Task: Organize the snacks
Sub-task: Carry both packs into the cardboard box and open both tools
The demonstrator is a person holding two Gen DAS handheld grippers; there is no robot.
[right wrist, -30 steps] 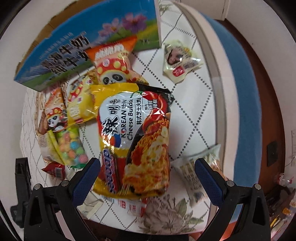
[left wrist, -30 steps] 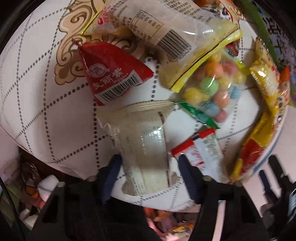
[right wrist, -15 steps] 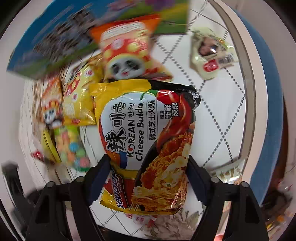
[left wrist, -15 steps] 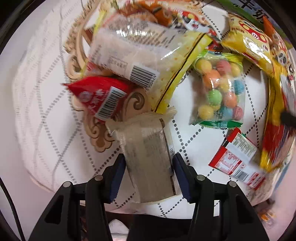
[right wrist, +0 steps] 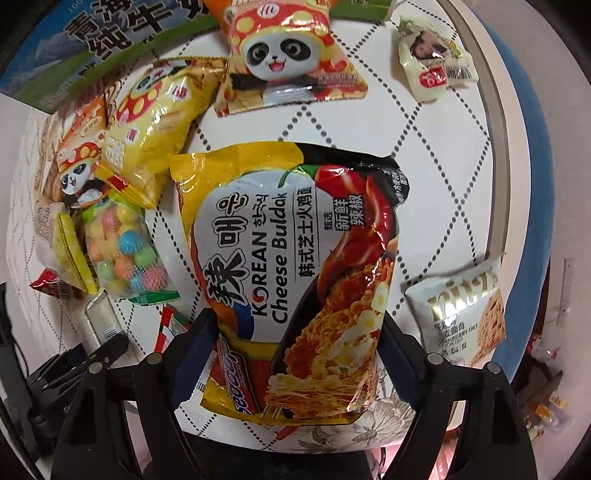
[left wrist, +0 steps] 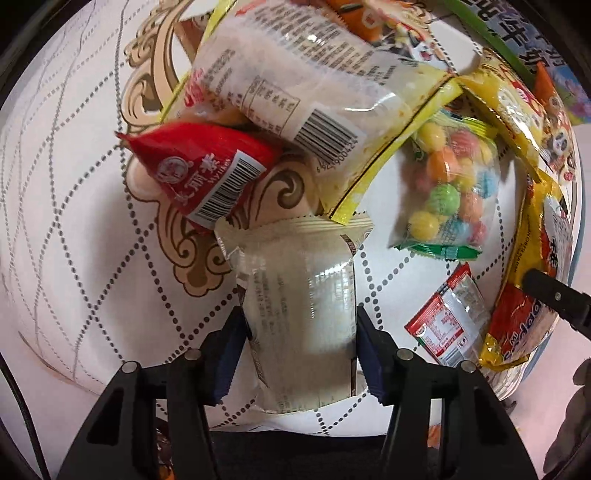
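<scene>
In the left wrist view my left gripper (left wrist: 301, 350) is shut on a pale cream snack packet (left wrist: 299, 314), its blue pads pressed on both sides. A red packet (left wrist: 207, 173), a large clear-and-yellow bag (left wrist: 306, 99) and a bag of coloured candy balls (left wrist: 454, 192) lie just beyond. In the right wrist view my right gripper (right wrist: 295, 362) is shut on the yellow Korean cheese noodle pack (right wrist: 291, 280), lifted a little above the round table (right wrist: 443, 155).
Panda snack bags (right wrist: 284, 55) and a yellow bag (right wrist: 155, 122) lie near a blue-green carton (right wrist: 103, 33) at the back. A small cream packet (right wrist: 436, 70) and an oat cookie bag (right wrist: 461, 306) lie right. A small red-and-white packet (left wrist: 450, 317) lies near the table edge.
Both grippers have closed on their packets. The left one moved forward with the cream packet towards the red packet; the right one moved in around the noodle pack and gripped it.
</scene>
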